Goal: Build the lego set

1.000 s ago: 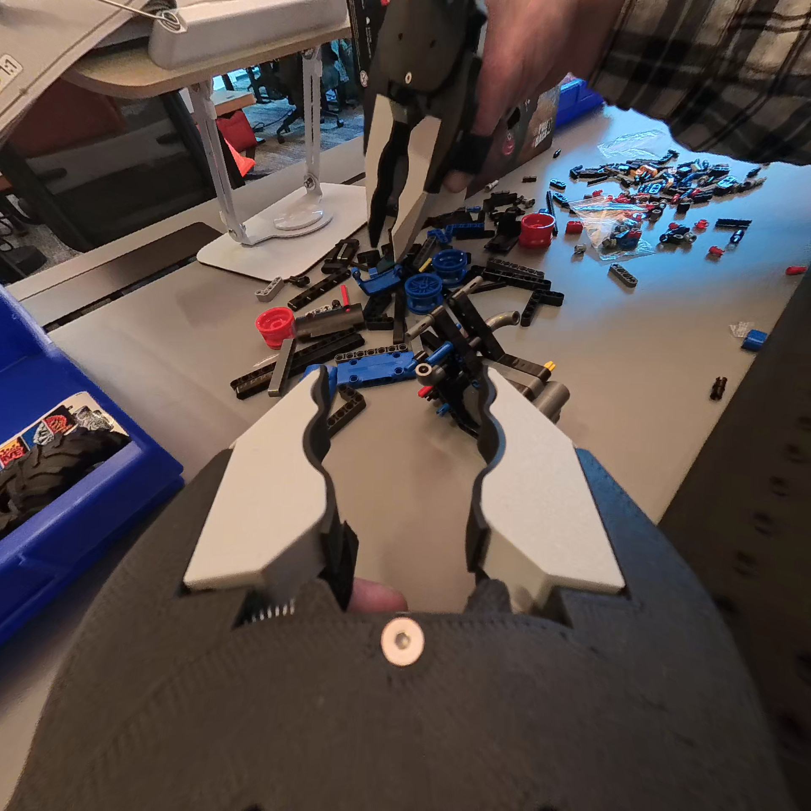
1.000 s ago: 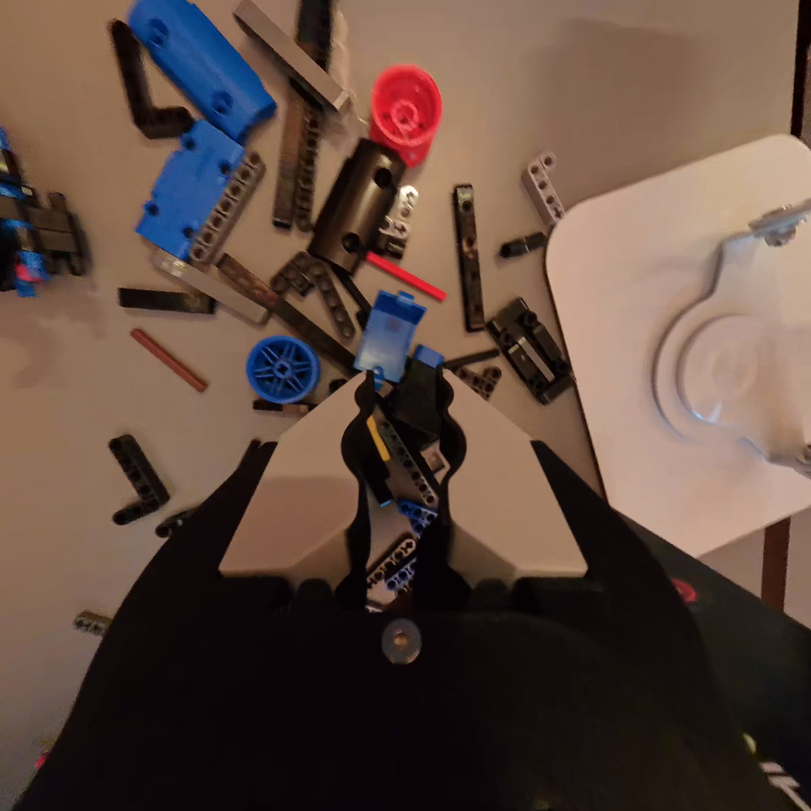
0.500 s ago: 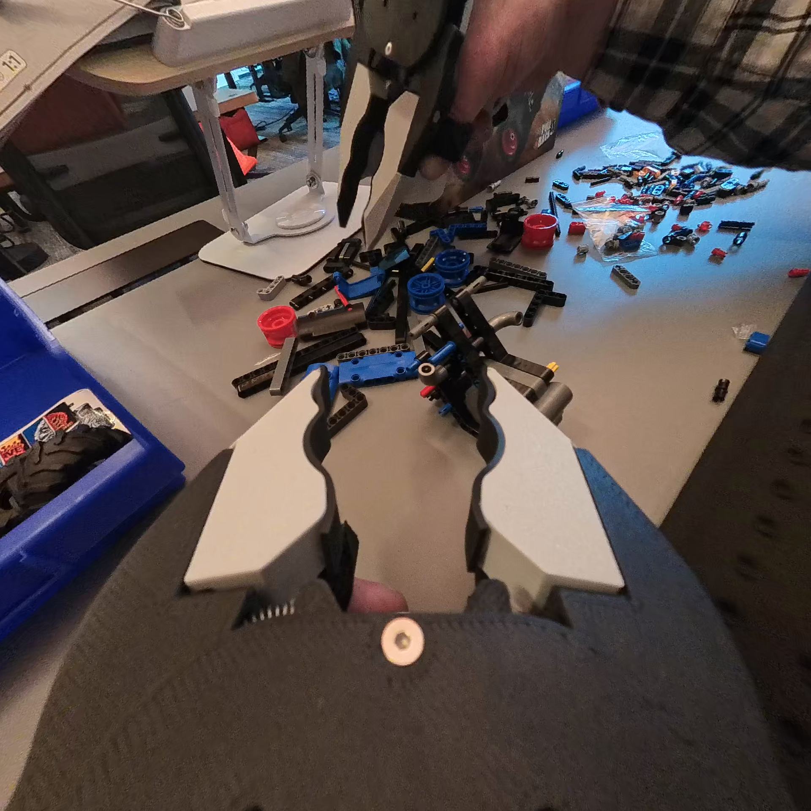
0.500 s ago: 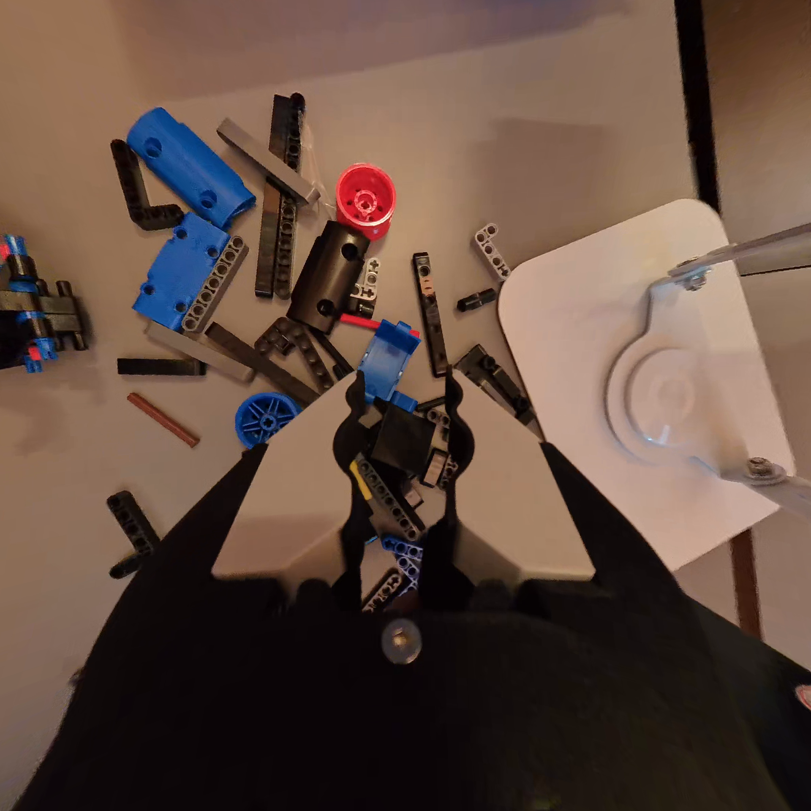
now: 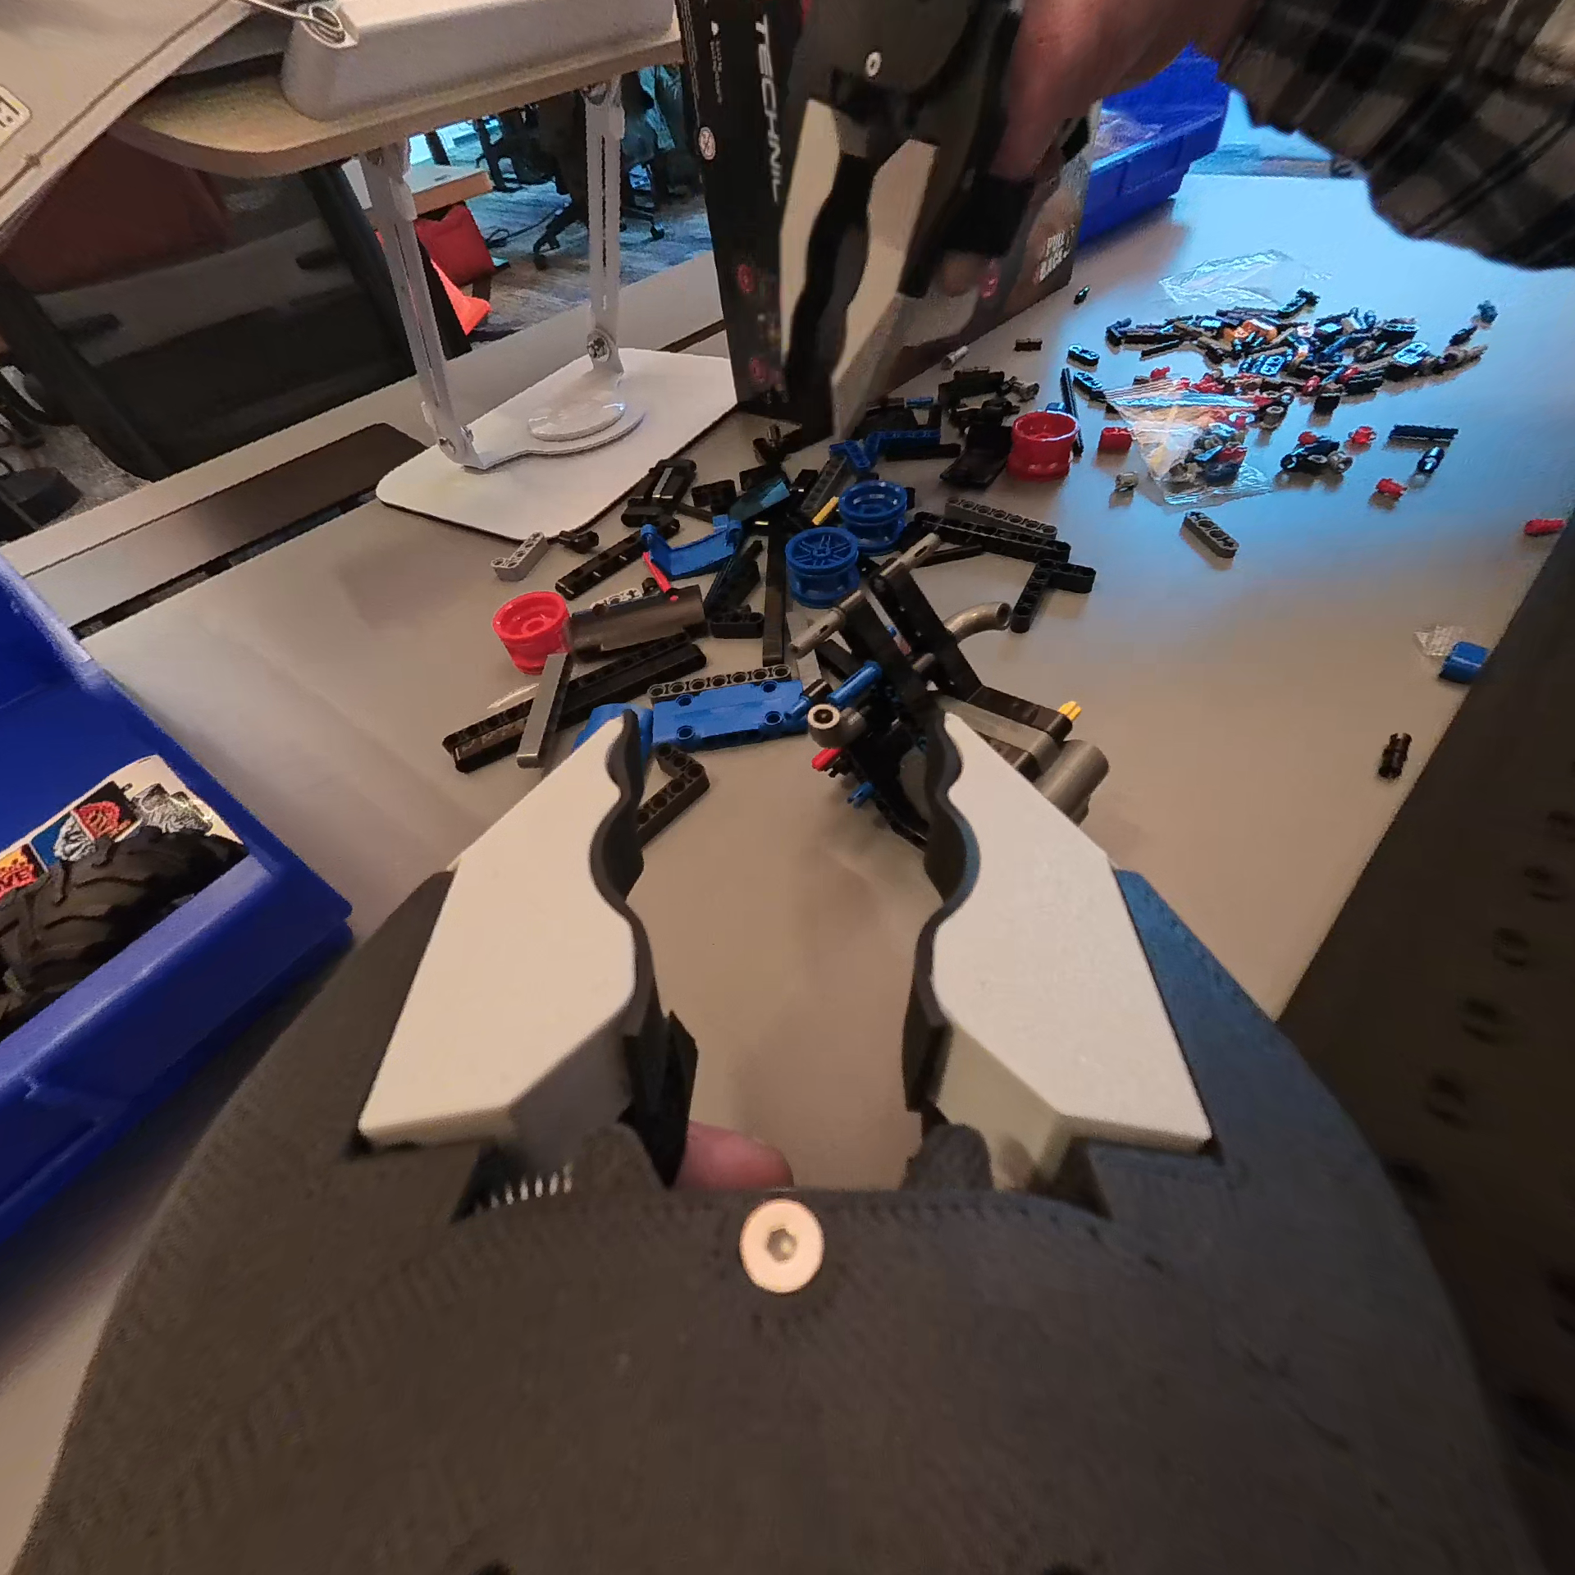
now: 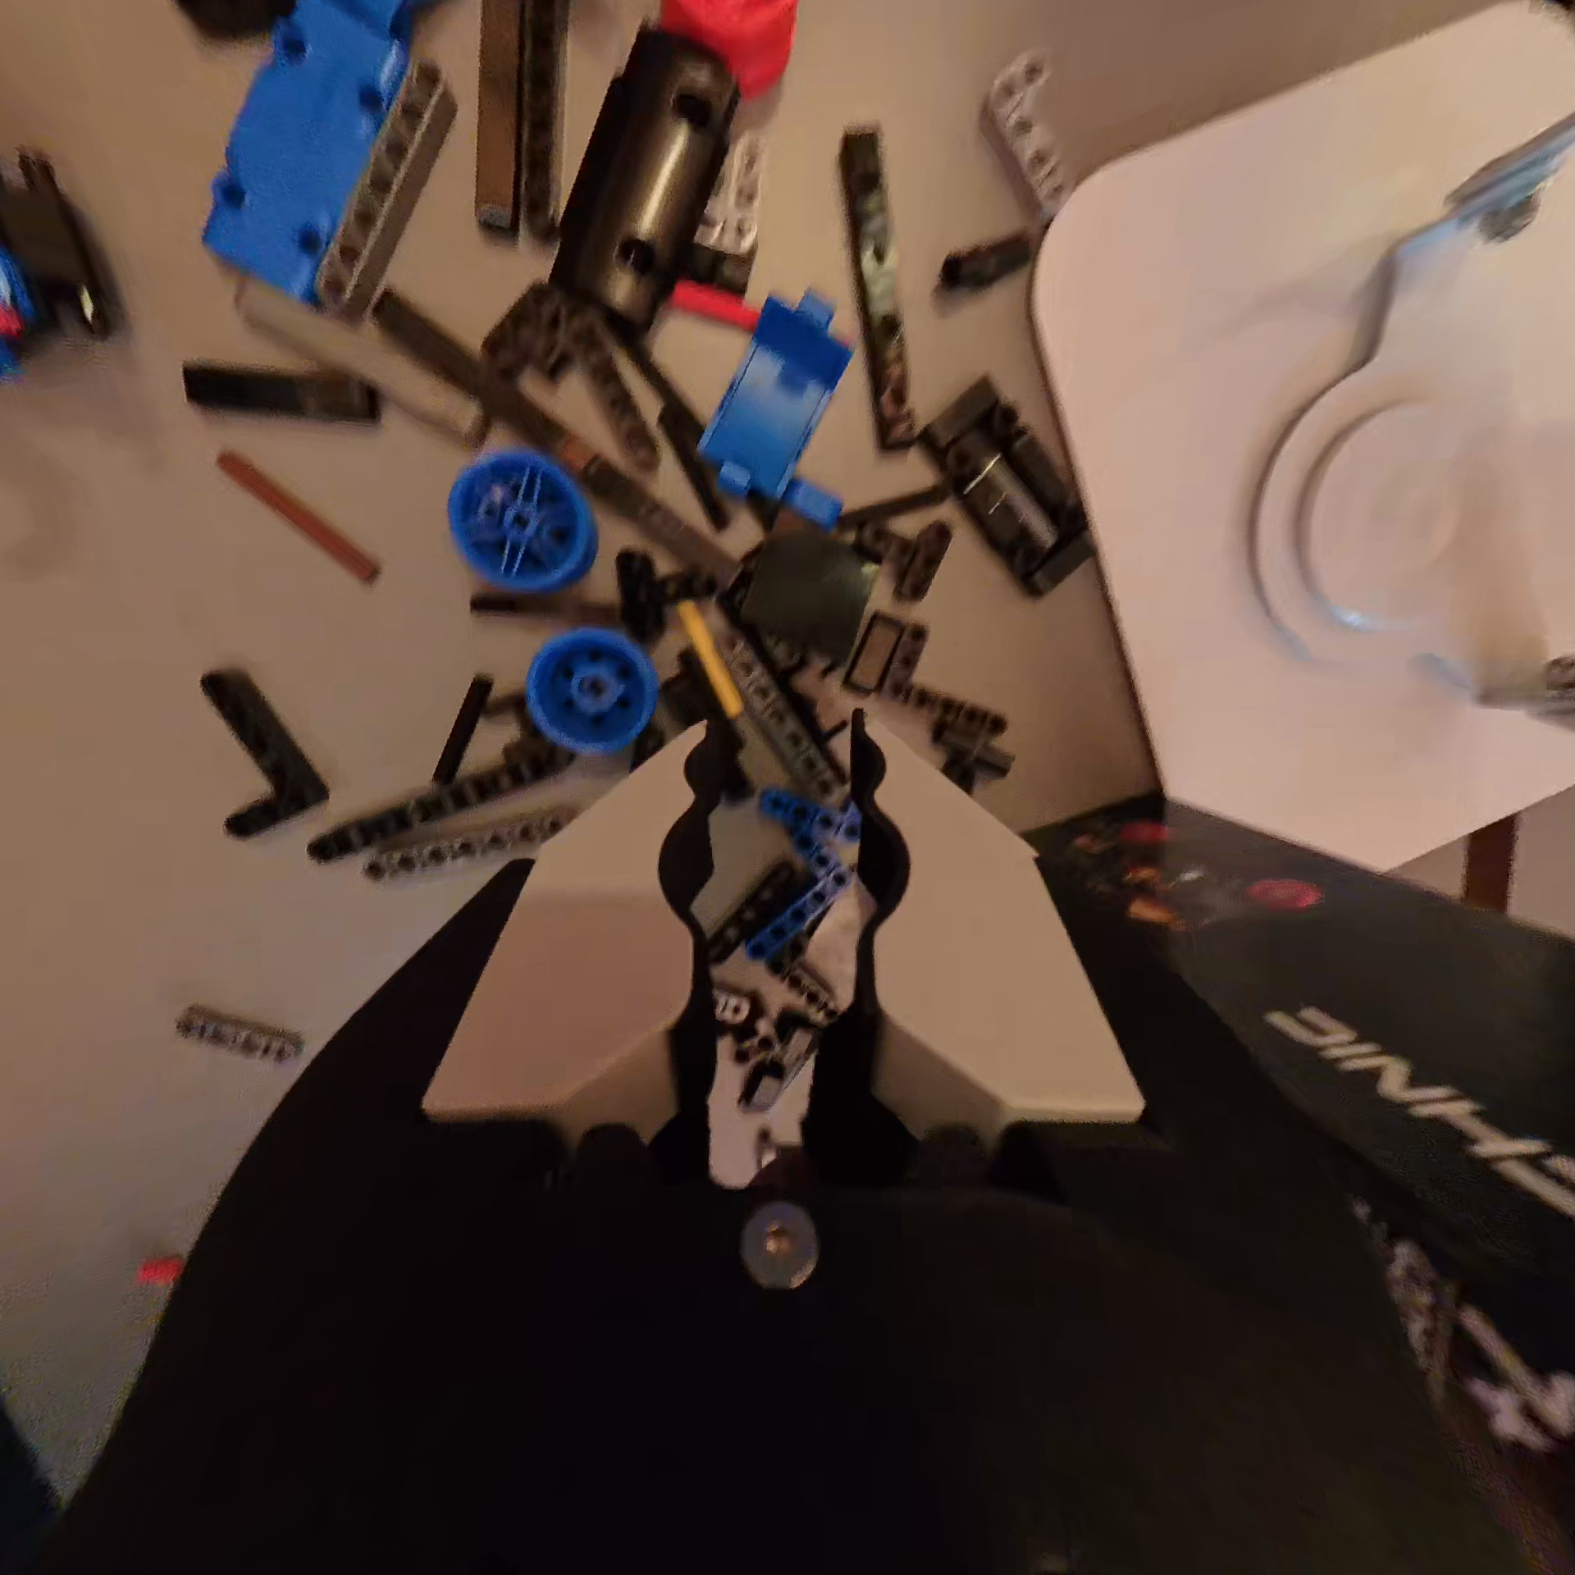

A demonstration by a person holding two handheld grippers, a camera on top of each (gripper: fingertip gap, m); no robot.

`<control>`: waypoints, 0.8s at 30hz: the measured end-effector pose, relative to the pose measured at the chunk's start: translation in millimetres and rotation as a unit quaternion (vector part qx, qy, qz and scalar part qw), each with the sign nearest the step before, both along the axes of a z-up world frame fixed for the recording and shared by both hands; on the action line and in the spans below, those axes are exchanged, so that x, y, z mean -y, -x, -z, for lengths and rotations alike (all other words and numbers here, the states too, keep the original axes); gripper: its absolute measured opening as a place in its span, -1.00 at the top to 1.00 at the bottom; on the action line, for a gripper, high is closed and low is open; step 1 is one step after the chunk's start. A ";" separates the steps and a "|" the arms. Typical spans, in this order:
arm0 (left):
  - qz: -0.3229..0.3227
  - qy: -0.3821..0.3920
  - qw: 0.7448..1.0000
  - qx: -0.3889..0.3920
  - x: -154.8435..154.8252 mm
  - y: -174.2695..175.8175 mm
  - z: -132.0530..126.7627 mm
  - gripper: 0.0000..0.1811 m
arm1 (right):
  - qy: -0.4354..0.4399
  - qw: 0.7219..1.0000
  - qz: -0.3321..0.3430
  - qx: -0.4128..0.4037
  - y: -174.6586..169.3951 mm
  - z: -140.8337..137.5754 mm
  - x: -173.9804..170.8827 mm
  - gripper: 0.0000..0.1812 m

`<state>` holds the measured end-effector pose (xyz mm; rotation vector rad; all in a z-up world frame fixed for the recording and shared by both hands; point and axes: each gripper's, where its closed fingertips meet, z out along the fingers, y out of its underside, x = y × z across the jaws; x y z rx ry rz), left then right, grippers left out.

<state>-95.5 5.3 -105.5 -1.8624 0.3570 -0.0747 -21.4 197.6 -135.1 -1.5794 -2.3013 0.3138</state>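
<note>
My left gripper point(image 5: 784, 741) is open and empty, low over the table, just short of a part-built black and blue assembly point(image 5: 886, 707). A pile of loose pieces lies beyond: two blue wheels point(image 5: 822, 558), a red wheel point(image 5: 530, 631), a blue flat panel point(image 5: 724, 712) and a black cylinder point(image 5: 635, 626). My right gripper point(image 6: 780, 741) points down over the pile's far end, narrowly open and empty. It also shows in the left wrist view point(image 5: 831, 409). Below it lie a bent blue beam point(image 6: 810, 869), a yellow axle point(image 6: 712, 665), the blue wheels point(image 6: 591, 690) and a blue curved panel point(image 6: 775, 400).
A blue bin point(image 5: 170, 980) with black tyres point(image 5: 85, 895) sits at the left. A white stand base point(image 5: 579, 435) and the black set box point(image 5: 750, 213) stand behind the pile. Small pieces and a plastic bag point(image 5: 1210, 443) lie far right. The table edge runs along the right.
The right gripper rose from the pile, swung toward the stand, then moved toward the box and lower; its view is blurred now. The left gripper has not moved.
</note>
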 end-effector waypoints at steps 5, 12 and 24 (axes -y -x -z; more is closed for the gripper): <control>-0.002 -0.001 1.000 -0.002 0.0 0.1 -0.2 0.29 | 0.020 0.999 -0.022 0.032 -33.3 11.4 16.3 0.66; -0.003 0.001 1.000 0.000 -0.4 0.7 0.0 0.29 | 0.054 0.998 -0.036 0.000 -55.0 7.7 47.7 0.66; 0.019 -0.037 0.999 -0.024 -25.3 10.4 -67.5 0.33 | 0.074 0.990 -0.002 -0.117 -79.5 -11.7 59.2 0.67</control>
